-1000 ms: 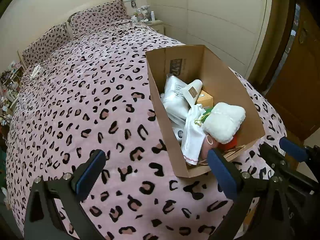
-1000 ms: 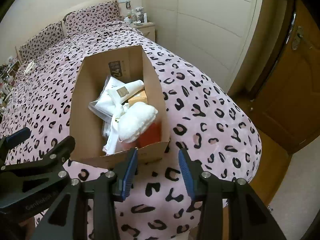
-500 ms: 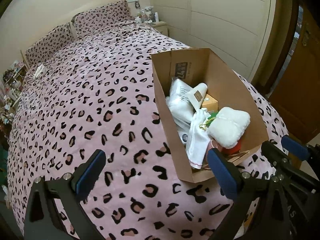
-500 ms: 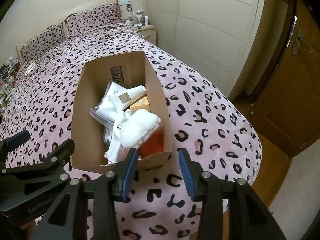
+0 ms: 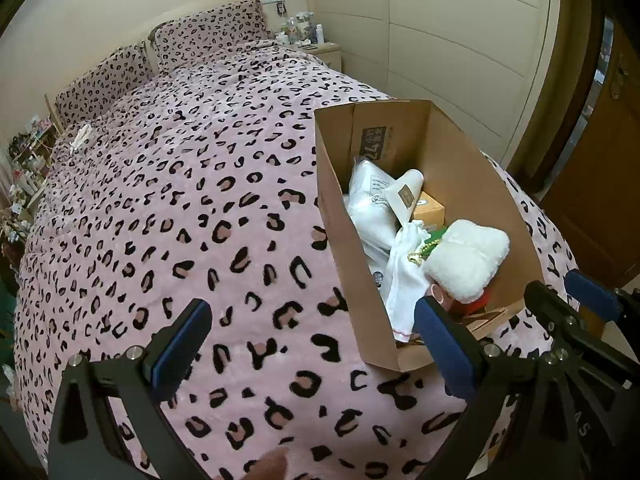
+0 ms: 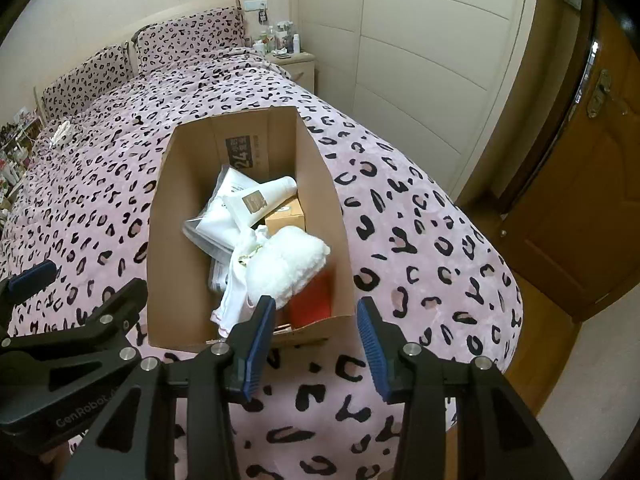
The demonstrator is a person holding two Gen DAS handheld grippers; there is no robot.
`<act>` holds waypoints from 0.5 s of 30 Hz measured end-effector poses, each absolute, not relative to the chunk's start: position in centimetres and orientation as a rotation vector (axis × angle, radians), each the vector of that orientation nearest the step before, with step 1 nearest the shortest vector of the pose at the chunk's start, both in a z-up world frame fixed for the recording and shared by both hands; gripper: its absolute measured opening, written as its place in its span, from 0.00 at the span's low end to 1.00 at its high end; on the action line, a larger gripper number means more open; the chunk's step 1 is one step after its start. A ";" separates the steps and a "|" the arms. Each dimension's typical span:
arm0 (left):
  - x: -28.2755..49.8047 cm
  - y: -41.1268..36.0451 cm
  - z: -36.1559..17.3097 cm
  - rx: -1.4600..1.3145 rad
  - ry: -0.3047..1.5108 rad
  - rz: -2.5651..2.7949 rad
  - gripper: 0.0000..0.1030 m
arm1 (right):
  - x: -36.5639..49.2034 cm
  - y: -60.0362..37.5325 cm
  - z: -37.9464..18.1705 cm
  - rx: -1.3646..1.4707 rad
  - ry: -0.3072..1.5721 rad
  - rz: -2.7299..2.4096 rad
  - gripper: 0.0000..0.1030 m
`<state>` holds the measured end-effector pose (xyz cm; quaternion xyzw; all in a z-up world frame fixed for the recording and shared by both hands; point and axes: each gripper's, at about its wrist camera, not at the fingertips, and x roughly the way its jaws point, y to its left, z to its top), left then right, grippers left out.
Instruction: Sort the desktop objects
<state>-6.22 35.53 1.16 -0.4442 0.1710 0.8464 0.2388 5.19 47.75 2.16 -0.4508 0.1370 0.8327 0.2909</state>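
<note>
An open cardboard box (image 5: 460, 152) (image 6: 176, 240) stands on the pink leopard-print bedspread (image 5: 180, 200). Inside lie a white fluffy pouch (image 5: 468, 260) (image 6: 288, 264), a white tube (image 5: 406, 196) (image 6: 260, 200), white plastic bags (image 5: 370, 200), a white cloth (image 6: 236, 292), a small orange carton (image 6: 286, 218) and a red item (image 6: 312, 304). My left gripper (image 5: 312, 344) hovers open and empty over the box's near left corner. Just short of the box's near wall, my right gripper (image 6: 316, 340) holds a moderate gap with nothing in it. Each gripper shows in the other's view (image 5: 568, 300) (image 6: 80, 292).
Two matching pillows (image 5: 208, 36) lie at the head of the bed, beside a nightstand (image 6: 288, 52) with bottles. Pale wardrobe doors (image 6: 420, 60) and a wooden door (image 6: 580, 200) stand to the right, where the bed edge drops off. Cluttered shelves (image 5: 24, 160) line the left.
The box sits slightly lower and nearer in both views. Neither gripper's gap has changed and nothing has been taken hold of.
</note>
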 end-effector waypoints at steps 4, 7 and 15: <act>-6.2 35.6 1.2 -1.212 0.473 2.319 0.99 | 5.1 47.8 2.2 -1.202 0.362 2.219 0.42; -6.3 35.7 1.2 -1.208 0.473 2.325 0.99 | 5.1 47.8 2.2 -1.200 0.363 2.218 0.42; -6.4 35.8 1.2 -1.217 0.451 2.328 0.99 | 5.1 47.9 2.2 -1.199 0.363 2.219 0.42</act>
